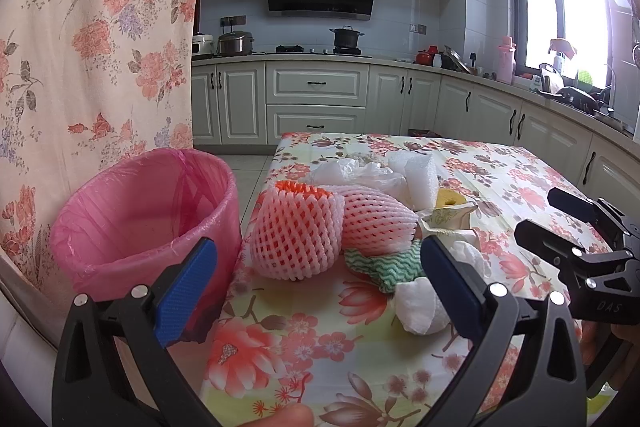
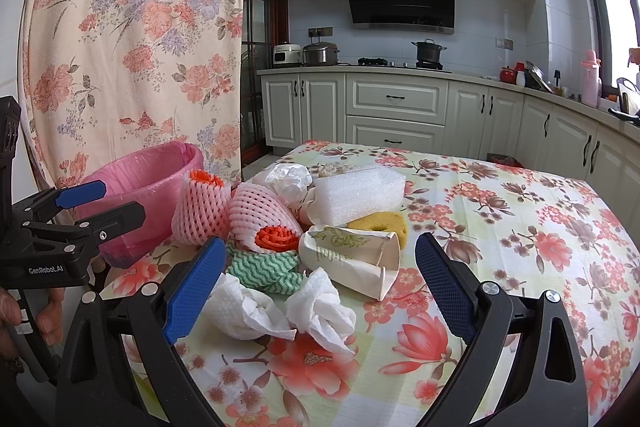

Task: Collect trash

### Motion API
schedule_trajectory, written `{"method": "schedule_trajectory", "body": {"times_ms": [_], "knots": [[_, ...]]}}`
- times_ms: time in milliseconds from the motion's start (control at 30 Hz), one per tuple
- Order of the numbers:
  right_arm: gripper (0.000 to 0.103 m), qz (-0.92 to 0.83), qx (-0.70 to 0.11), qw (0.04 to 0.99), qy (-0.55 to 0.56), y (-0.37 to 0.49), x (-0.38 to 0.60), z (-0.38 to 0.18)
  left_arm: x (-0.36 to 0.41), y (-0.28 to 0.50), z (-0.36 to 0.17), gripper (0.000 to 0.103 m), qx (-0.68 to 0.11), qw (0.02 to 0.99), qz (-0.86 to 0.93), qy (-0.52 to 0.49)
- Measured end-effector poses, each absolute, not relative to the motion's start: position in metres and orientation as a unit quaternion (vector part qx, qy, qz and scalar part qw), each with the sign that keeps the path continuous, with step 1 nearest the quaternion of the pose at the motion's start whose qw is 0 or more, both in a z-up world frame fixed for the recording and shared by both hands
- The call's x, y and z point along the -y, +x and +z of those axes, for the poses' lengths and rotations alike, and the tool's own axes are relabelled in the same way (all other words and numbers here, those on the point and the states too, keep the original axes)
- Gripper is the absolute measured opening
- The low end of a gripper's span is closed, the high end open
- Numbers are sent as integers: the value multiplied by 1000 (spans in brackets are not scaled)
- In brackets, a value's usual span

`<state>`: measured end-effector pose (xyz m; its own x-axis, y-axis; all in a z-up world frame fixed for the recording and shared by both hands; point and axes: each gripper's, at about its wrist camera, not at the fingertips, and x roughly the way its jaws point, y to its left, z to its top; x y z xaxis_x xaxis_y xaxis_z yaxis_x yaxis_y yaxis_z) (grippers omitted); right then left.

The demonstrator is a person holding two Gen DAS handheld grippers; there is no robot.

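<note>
A heap of trash lies on the flowered tablecloth [image 1: 312, 347] [image 2: 500, 227]. It holds two pink foam fruit nets [image 1: 298, 235] [image 2: 202, 209], a green wavy cloth [image 1: 384, 269] [image 2: 266, 267], crumpled white tissues [image 1: 418, 305] [image 2: 276, 305], a crushed paper cup [image 2: 352, 257], a yellow sponge [image 2: 382, 221] and a white foam block [image 2: 360, 193]. A bin with a pink liner [image 1: 144, 215] [image 2: 148, 179] stands at the table's left edge. My left gripper [image 1: 316, 281] is open, short of the nets. My right gripper [image 2: 320, 275] is open in front of the tissues and cup, holding nothing.
A flowered curtain [image 1: 88, 27] hangs behind the bin on the left. Kitchen cabinets [image 1: 316, 95] and a counter with pots run along the far wall and the right side. Tiled floor [image 1: 248, 163] shows between table and cabinets. The right half of the tablecloth is bare.
</note>
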<state>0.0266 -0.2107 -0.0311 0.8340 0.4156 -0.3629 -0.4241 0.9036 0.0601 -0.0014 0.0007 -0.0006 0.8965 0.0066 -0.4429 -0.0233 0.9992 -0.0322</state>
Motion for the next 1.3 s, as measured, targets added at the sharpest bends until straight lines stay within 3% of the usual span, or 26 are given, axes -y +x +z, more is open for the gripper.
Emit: {"method": "schedule_trajectory", "body": {"times_ms": [1300], "knots": [[89, 219, -189, 957, -10, 27, 210, -33, -2, -2, 4, 98, -226, 974, 10, -16]]}}
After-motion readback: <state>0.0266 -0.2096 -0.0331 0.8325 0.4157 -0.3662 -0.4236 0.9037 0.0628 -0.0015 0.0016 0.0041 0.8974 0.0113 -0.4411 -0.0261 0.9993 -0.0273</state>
